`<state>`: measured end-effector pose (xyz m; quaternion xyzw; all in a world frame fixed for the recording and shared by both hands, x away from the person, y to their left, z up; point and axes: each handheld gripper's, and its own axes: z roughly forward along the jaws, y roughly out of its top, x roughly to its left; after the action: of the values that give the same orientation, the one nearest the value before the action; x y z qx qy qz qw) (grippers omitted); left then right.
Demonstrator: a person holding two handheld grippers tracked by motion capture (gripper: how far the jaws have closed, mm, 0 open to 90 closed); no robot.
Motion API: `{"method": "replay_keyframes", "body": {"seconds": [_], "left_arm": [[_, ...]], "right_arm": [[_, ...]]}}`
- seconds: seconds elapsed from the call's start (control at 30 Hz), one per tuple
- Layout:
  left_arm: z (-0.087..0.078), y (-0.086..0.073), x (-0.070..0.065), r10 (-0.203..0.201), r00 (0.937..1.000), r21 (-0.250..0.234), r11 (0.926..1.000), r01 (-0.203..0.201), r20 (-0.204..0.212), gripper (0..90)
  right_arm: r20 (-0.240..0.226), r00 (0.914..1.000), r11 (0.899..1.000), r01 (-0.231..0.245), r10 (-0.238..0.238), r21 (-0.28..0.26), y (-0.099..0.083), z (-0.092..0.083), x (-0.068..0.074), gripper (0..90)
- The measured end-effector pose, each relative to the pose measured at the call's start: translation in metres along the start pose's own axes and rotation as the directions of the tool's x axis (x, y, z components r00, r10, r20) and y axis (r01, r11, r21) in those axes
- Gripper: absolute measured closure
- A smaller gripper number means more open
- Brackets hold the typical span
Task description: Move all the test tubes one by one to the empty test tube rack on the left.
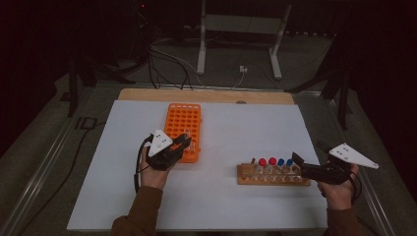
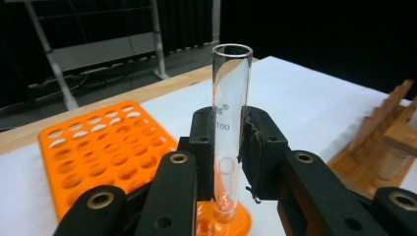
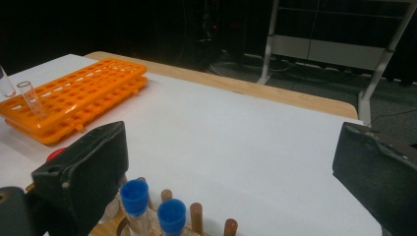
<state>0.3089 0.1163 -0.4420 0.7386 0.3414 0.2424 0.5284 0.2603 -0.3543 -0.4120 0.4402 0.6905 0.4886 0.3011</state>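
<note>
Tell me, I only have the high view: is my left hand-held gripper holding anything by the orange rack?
Observer: Yes. The left hand-held gripper is shut on a clear glass test tube, upright, its base at the orange rack's near corner.
Operator: And the right one?
Observer: The right hand-held gripper is open, nothing between its jaws, with two blue-capped tubes just below them in the wooden rack.

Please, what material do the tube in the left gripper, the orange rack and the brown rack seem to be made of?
The tube looks like clear glass: transparent and glossy, with printed marks. It could also be clear plastic. The orange rack looks like moulded plastic: even colour, slight sheen, regular holes. The brown rack looks like wood: matt tan surface with pegs.
</note>
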Motion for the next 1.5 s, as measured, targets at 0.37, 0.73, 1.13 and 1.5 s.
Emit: {"method": "replay_keyframes", "body": {"seconds": [0.37,0.73,1.13,1.5], "left_arm": [[0.014,-0.02,0.007,0.0,0.999,0.051,0.9987,0.003,-0.046,76.2],[0.024,-0.038,0.007,0.004,0.9995,0.125,0.9922,0.0,-0.033,76.2],[0.028,-0.045,0.004,0.036,0.9991,0.184,0.9825,-0.031,-0.024,76.5],[0.029,-0.051,0.003,0.054,0.9982,0.214,0.9756,-0.047,-0.027,76.6]], "right_arm": [[-0.001,1.0,1.0,-0.001,0.001,-0.004,-0.001,0.0,0.0,0.2],[-0.007,1.0,1.0,0.0,0.0,0.011,-0.005,0.002,0.0,0.3],[-0.014,0.9999,1.0,0.003,-0.003,0.015,-0.006,0.002,0.001,0.3],[-0.023,0.9997,1.0,0.007,-0.007,0.018,-0.006,0.003,0.002,0.3]]}}
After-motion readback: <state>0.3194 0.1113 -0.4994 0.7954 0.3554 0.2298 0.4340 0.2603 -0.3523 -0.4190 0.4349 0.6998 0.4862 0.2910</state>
